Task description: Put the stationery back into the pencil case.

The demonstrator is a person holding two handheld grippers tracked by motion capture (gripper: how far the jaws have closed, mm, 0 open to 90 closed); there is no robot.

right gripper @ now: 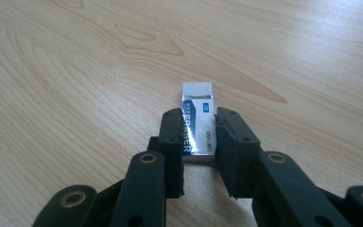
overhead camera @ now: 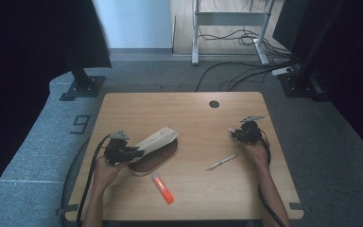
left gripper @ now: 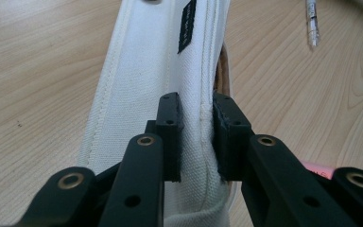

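A white pencil case (overhead camera: 157, 140) is being held up by its top edge at about 8 o'clock from the middle of the table (overhead camera: 179, 105), and its dark inside (overhead camera: 152, 158) is open. The cloth edge (left gripper: 196, 118) is pinched by the left gripper (overhead camera: 134, 151), with its jaws pressed tight on the seam. Over at 3 o'clock, a small white and blue eraser (right gripper: 197, 125) is pinched by the right gripper (overhead camera: 231, 133); in the right gripper view the pads are seen touching both long sides of it, and it looks to be resting on the wood, not yet lifted. So the step in hand is judged to be the picking up of the eraser, while the case is kept open for it. Next, the eraser would need to be lifted and carried toward 9 o'clock, over to the open mouth of the case, and let go above it. A silver pen (overhead camera: 221, 161) is lying between the two hands, and an orange marker (overhead camera: 163, 189) is lying at 6 o'clock near the front edge, so the eraser should be carried high enough that they are not bumped. Plenty of bare wood is left in the middle and at 12 o'clock. The right side edge of the table is close to the right hand (overhead camera: 256, 152), so room there is small.
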